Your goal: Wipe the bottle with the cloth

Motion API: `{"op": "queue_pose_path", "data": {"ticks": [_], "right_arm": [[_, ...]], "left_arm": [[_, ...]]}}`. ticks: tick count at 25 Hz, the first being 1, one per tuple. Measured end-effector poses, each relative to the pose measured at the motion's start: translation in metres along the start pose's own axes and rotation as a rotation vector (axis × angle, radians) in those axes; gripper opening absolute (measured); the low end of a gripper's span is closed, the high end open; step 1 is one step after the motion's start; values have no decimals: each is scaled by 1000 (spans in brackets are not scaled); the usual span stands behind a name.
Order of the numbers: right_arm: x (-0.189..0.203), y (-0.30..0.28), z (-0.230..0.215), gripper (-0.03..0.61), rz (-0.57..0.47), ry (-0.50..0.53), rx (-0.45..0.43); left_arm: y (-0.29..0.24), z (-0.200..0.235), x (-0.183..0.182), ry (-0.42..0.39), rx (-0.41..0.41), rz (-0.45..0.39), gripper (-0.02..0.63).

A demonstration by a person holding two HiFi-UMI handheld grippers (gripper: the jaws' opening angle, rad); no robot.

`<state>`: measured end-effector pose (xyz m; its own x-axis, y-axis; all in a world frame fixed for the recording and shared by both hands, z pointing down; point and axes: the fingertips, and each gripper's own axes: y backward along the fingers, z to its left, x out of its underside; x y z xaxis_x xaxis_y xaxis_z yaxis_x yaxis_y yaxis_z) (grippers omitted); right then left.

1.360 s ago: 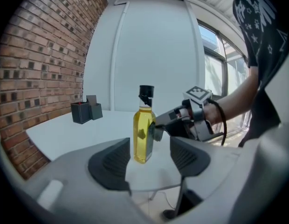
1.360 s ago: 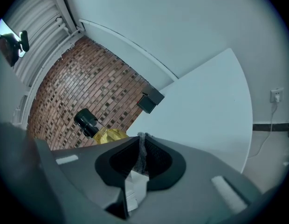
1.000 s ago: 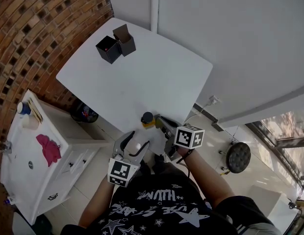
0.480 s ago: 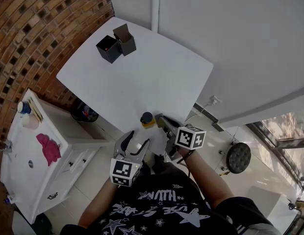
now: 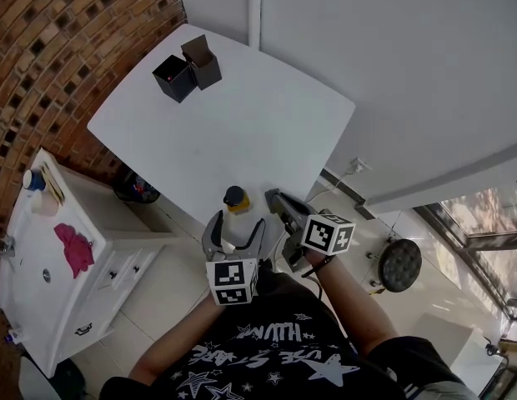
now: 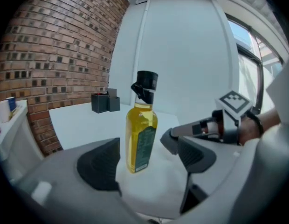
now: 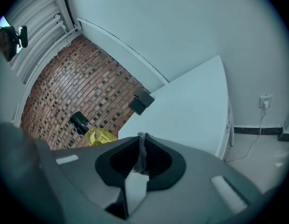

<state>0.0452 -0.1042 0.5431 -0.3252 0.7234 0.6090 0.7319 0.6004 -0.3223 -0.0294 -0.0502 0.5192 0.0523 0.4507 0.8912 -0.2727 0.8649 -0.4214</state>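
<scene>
A bottle [image 5: 234, 198] of yellow oil with a black cap stands upright near the white table's [image 5: 242, 123] front edge. In the left gripper view the bottle [image 6: 141, 129] rests on a white cloth [image 6: 158, 185]. My left gripper [image 5: 238, 223] sits just in front of the bottle, its jaws opening. The bottle shows between the pads [image 6: 100, 164], which do not touch it. My right gripper [image 5: 273, 198] is to the bottle's right. It [image 7: 142, 148] is shut on a thin fold of the cloth [image 7: 141, 158].
Two dark open boxes [image 5: 175, 77] stand at the table's far left corner. A white cabinet [image 5: 42, 257] with a pink rag [image 5: 68, 248] is at the left, by a brick wall [image 5: 50, 48]. A round black stool [image 5: 402, 265] stands on the floor at the right.
The left gripper has shifted right, closer behind the bottle, and its jaws have spread wider. The right gripper has stayed beside the bottle.
</scene>
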Motion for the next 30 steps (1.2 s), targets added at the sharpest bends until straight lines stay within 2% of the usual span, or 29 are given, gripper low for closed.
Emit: {"op": "queue_pose_path", "data": {"ticks": [2,6,15,19,23,30], "right_arm": [[-1,4,-2,37,4,-3,-3],[-2,11,-7,37,15,-1,-12],[-9,25,-21,37,40,0,-29],[-11,25,-24,37,40,3,-33],[-9,23,-20,37,43,7,-48],[-7,20,-17,37,47,10,-61]], "left_arm": [[-5,4,-2,22,-58,-2,393],[-16,14,2,-10,-186,5,399],[-33,39,1,75,-436,35,396],[-34,39,-5,62,-460,16,351],[-32,38,-4,46,-468,17,262],[-32,36,-4,21,-424,13,253]]}}
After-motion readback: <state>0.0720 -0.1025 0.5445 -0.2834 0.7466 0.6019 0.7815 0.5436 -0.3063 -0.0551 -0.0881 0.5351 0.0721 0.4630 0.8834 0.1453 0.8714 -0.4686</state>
